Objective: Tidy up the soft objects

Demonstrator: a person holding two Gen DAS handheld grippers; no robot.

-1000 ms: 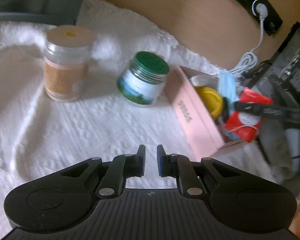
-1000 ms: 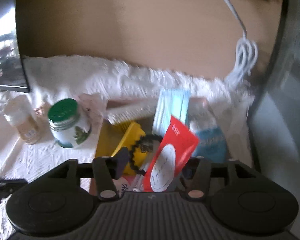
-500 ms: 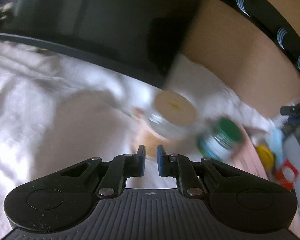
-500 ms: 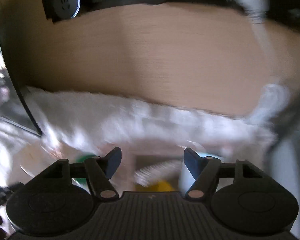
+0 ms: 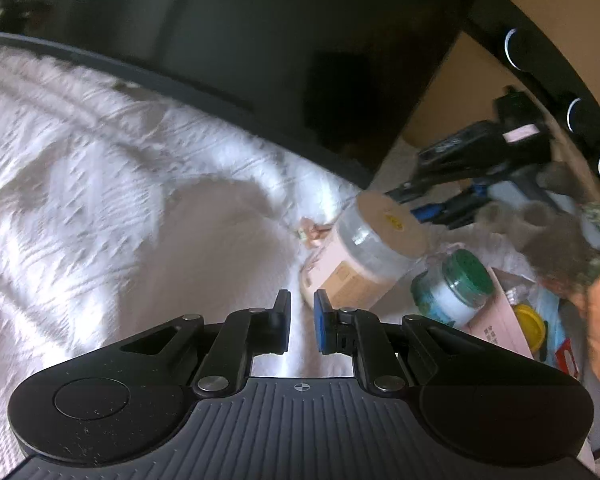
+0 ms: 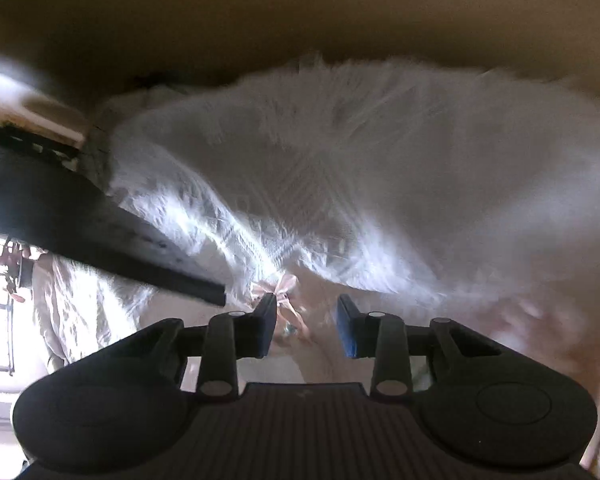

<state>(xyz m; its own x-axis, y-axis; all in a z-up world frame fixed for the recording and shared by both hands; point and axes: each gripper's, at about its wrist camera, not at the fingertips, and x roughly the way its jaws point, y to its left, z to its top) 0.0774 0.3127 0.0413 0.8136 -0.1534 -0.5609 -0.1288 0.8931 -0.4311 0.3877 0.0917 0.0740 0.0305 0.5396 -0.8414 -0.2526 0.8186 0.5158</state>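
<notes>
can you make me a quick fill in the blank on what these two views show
1. The jar beside the tan-lidded jar has a ____ lid.
2. Both jars stand on a ____ textured cloth.
3. The left tool holds ____ between its pads.
4. The small bow near the right tool is ____.

Missing words: green; white; nothing; pink

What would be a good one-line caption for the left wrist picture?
Shut, empty left gripper above a white towel, with a beige-lidded jar, green-lidded jar and pink box to the right.

Two jars (image 5: 370, 258) (image 5: 454, 286); one pink box (image 5: 500, 322); one white cloth (image 5: 100, 184); one ribbon bow (image 6: 282, 288).
</notes>
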